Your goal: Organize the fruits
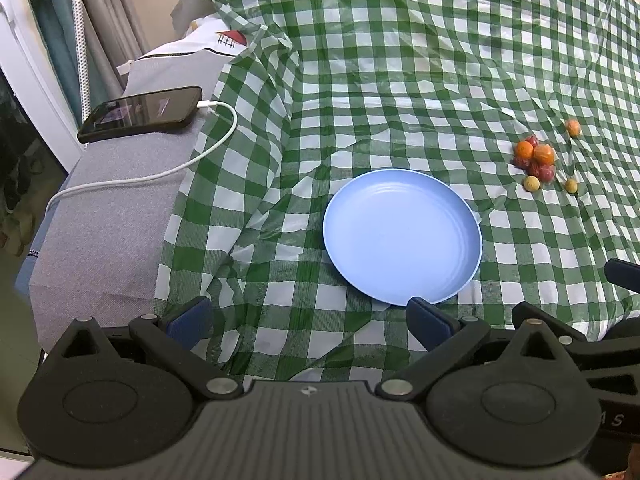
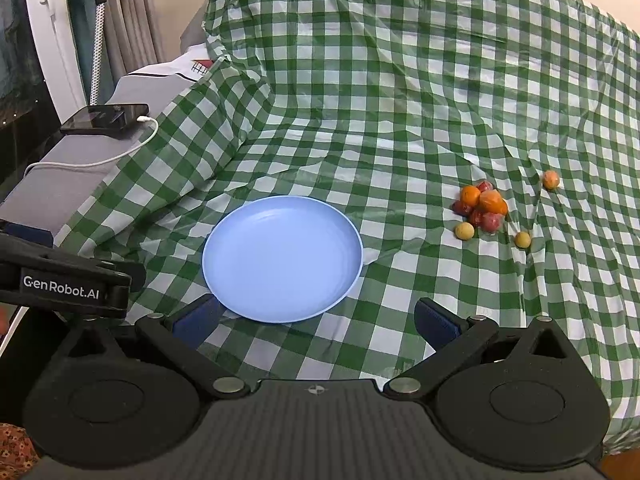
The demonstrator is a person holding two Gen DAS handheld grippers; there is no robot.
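Both wrist views, start of the fruit-sorting task. I hold the left gripper and the right gripper low over the near edge of the bed, each with its blue pads spread wide and nothing between them; neither touches anything yet.

The blue plate lies empty on the green-checked plastic cloth, just ahead of both grippers. I judge it to be the collecting dish, set centrally so either gripper can reach it.

The fruit pile sits to the right of the plate, apart from it, gathered in a shallow dip of the cloth, which probably keeps the round pieces from rolling. Count: two oranges on top of the pile, roughly four red fruits beneath them (they overlap and one seems wrapped in film, so the number is uncertain), two small yellow fruits just in front of the pile, and one peach-coloured fruit lying alone beyond it.

At left, off the cloth, one phone rests on a grey cushion with a white charging cable plugged in, well clear of the work.

The right gripper is nearer the fruit, so I judge it the natural one to make the first pick.
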